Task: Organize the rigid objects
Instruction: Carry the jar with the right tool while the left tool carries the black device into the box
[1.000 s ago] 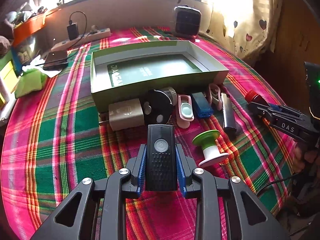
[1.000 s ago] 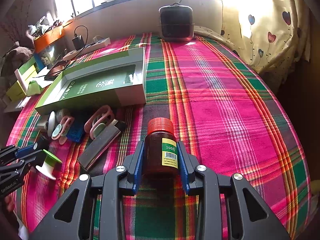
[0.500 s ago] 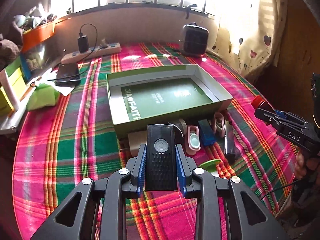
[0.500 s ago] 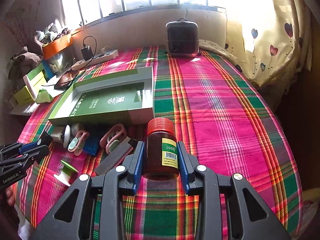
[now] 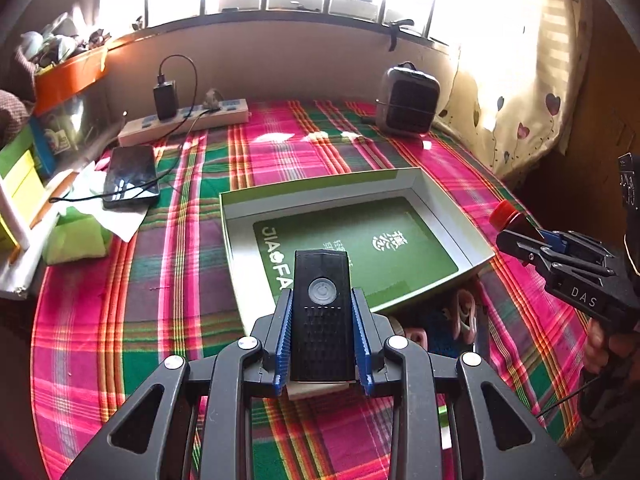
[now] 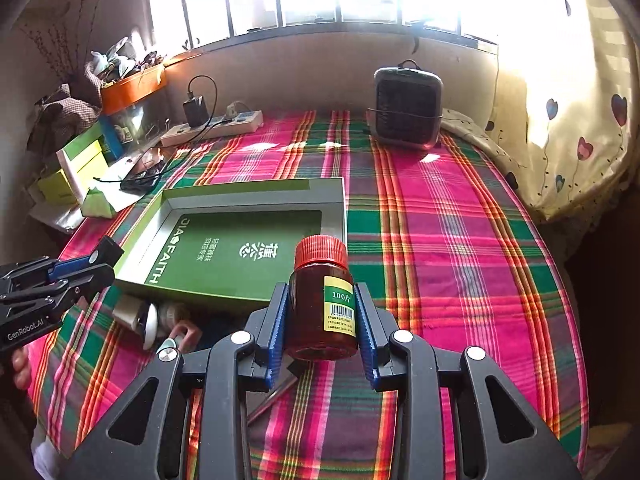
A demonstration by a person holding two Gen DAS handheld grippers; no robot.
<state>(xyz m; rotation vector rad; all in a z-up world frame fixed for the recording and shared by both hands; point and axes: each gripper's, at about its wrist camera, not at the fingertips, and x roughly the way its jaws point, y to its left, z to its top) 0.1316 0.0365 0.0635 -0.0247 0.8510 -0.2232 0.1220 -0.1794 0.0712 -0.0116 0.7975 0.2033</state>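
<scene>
Left wrist view:
- left gripper [image 5: 322, 322]: clamped on a black rectangular device [image 5: 322, 312] with a round power button, held lengthwise between the blue pads, off the cloth.
- target: open green box tray [image 5: 452, 216], just ahead of and below the device; inside looks empty.
- right gripper [image 5: 520, 236]: at the right edge, red-capped bottle in it, near the tray's right corner.
- leftovers: pink clips [image 5: 464, 312] and other small items on the plaid cloth [image 5: 100, 320] just in front of the tray's near wall, mostly hidden by the gripper.

Right wrist view:
- right gripper [image 6: 322, 320]: narrow grip on a brown pill bottle [image 6: 322, 308], red cap up, upright, lifted clear.
- tray [image 6: 256, 196]: ahead and to the left of the bottle.
- left gripper [image 6: 86, 270]: at the tray's near-left corner with the black device.

Step, my read:
- phase: both loads carried toward the tray, neither placed yet.
- advice: lower one at a time so the grippers don't cross. Device flat on the left side, bottle on the right. Clear the near wall before descending; release only once the item touches the tray floor, or the bottle may tip and roll.
</scene>
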